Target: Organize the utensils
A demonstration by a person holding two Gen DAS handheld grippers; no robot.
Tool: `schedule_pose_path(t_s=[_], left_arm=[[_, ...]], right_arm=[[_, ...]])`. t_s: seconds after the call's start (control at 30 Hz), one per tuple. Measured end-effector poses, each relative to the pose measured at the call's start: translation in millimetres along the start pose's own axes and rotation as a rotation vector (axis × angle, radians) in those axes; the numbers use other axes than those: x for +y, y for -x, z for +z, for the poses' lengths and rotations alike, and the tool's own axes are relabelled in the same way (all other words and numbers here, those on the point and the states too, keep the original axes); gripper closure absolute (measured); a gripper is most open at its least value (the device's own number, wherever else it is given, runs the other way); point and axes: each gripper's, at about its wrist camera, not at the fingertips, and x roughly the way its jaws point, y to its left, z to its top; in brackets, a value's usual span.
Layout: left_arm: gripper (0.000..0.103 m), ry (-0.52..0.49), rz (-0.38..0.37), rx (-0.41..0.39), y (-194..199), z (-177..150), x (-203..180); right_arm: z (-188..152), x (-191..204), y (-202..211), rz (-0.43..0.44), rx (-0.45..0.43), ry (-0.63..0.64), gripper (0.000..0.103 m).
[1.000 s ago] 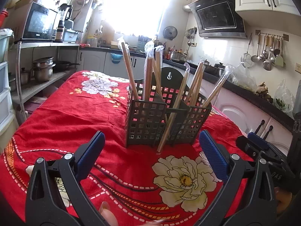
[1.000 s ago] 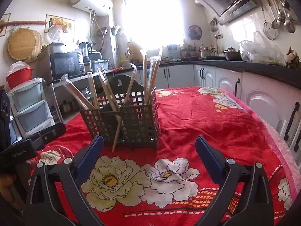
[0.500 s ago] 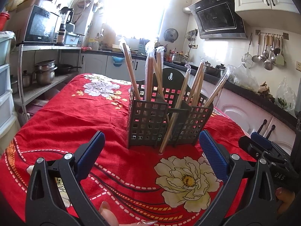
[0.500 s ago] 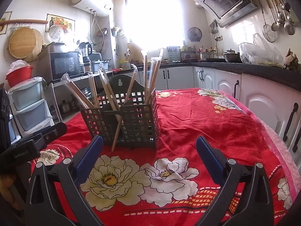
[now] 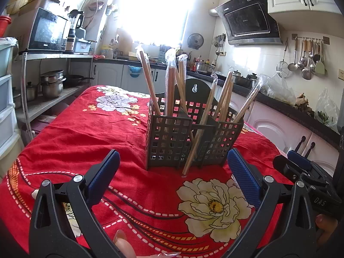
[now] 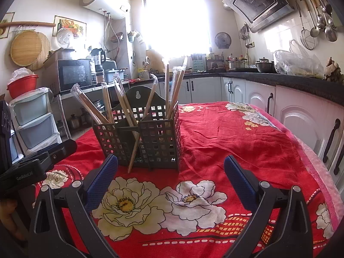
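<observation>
Dark grid utensil holder (image 5: 194, 138) stands upright mid-tabletop on the red floral cloth (image 5: 86, 126), hanging tab at its far side. Wrapped chopsticks (image 5: 169, 90) lean out of its compartments; one pair (image 5: 194, 142) sits in the front gap, tip on the cloth. Left gripper (image 5: 173, 176) and right gripper (image 6: 171, 177) sit near side of the holder, fingers (image 5: 104, 176) wide apart, holding nothing, touching nothing.

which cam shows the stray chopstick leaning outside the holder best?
Left wrist. The stray chopstick sits near centre, its tip on the red cloth in front of the chopstick holder. The right wrist view also shows it, but smaller, off to the left and beside the near finger.
</observation>
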Motion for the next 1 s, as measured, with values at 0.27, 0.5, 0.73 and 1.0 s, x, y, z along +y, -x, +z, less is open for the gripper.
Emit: schedule_pose_path(t_s=[0.27, 0.5, 0.73, 1.0], left_arm=[[0.011, -0.007, 0.004, -0.006, 1.4, 1.3, 0.3], [0.011, -0.004, 0.006, -0.005, 2.9, 1.1, -0.5], [0.011, -0.004, 0.005, -0.005, 2.7, 1.0, -0.3], [0.011, -0.005, 0.005, -0.006, 3.0, 1.0, -0.2]], right_arm=[[0.0, 0.5, -0.3, 0.002, 0.000, 0.009, 0.007], [-0.5, 1.5, 0.8, 0.002, -0.002, 0.009, 0.007], [-0.5, 1.6, 0.9, 0.003, 0.000, 0.009, 0.007], [-0.4, 1.3, 1.0, 0.001, -0.002, 0.009, 0.007]])
